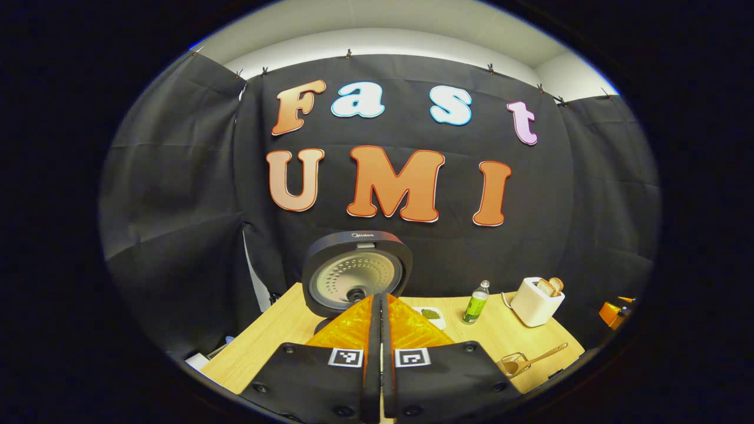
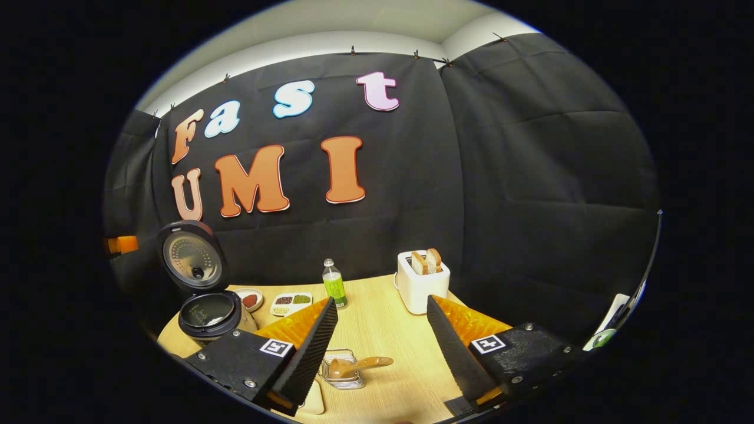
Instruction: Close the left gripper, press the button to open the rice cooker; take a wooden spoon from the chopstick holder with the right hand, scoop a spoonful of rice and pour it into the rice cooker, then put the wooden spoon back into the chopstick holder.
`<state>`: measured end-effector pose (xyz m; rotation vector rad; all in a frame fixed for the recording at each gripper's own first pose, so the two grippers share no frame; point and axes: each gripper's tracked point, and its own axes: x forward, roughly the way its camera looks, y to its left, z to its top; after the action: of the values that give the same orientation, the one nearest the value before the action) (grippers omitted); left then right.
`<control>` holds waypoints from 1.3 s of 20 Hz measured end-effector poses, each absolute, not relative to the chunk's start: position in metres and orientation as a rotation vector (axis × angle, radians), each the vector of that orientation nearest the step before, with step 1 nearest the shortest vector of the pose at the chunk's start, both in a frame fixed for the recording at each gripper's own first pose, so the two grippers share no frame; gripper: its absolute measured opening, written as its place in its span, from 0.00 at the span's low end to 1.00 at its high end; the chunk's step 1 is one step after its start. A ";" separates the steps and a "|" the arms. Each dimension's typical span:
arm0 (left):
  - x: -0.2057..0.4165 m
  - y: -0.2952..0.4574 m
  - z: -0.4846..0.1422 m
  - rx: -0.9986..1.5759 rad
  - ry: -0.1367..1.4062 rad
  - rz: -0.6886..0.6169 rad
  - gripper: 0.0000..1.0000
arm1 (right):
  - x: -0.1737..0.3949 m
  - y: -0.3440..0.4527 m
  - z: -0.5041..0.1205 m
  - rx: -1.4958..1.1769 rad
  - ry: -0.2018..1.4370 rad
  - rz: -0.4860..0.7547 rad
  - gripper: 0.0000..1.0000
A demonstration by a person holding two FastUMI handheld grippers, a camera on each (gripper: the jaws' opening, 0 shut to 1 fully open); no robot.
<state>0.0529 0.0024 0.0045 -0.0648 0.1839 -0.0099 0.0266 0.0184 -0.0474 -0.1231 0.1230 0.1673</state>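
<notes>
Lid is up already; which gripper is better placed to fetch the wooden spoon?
Right. The right gripper is open, with the wooden spoon in its wire holder between its fingers. The left gripper is shut, facing the rice cooker.

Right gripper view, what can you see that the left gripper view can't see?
Right gripper view's extras: the rice cooker's open pot, a small dish of something red, and the right gripper with its fingers wide apart.

Left gripper view's extras: the left gripper, fingers together, right in front of the cooker's base.

Shared: the raised lid, the green bottle, the toaster with bread in it, and the wooden spoon resting in the chopstick holder on the table.
</notes>
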 end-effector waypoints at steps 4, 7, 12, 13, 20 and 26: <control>0.042 0.016 0.017 -0.081 0.158 0.018 0.37 | 0.037 0.014 -0.078 -0.100 0.157 0.166 0.95; 0.036 0.033 0.024 -0.092 0.147 0.055 0.34 | 0.042 0.013 -0.108 -0.082 0.209 0.173 0.95; 0.019 0.051 0.043 -0.110 0.104 0.103 0.72 | 0.052 0.014 -0.153 -0.041 0.293 0.174 0.95; 0.017 0.054 0.048 -0.115 0.087 0.105 0.89 | 0.053 0.016 -0.160 -0.028 0.307 0.178 0.95; 0.002 0.093 0.047 -0.048 0.091 0.230 0.93 | 0.057 0.032 -0.210 0.183 0.455 0.198 0.93; 0.000 0.109 0.038 -0.016 0.122 0.270 0.96 | 0.061 0.032 -0.217 0.283 0.494 0.165 0.51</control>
<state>-0.0002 0.1090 0.0378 -0.0159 0.1219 0.2696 0.0608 0.0322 -0.2172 0.2833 0.4942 0.1648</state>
